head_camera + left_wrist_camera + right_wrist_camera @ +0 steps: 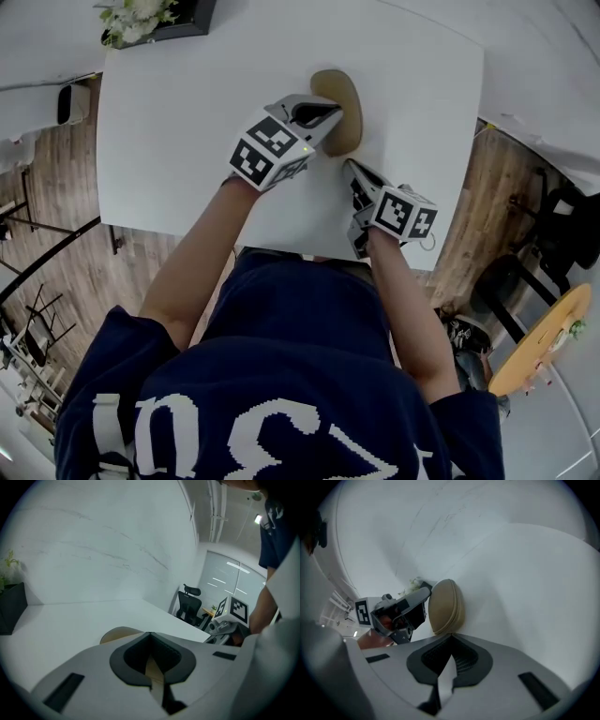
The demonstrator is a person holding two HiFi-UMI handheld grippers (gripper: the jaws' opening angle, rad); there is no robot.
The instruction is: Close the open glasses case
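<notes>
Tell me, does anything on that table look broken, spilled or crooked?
Nothing stands out. The tan oval glasses case lies flat and looks shut on the white table, with no spill or damage visible.

In front of you is a white, smooth-topped rectangular table (169,141) standing on a brown wood-plank floor (56,187). Most of its top is bare. A tan, oval, soft-looking glasses case (345,108) lies flat on it, towards the far edge and a little right of the middle as you look down. In the right gripper view its two halves sit together, with a seam running round the rim. At the far left corner a dark rectangular planter with small white flowers and green leaves (173,17) stands on the table, well apart from the case.
</notes>
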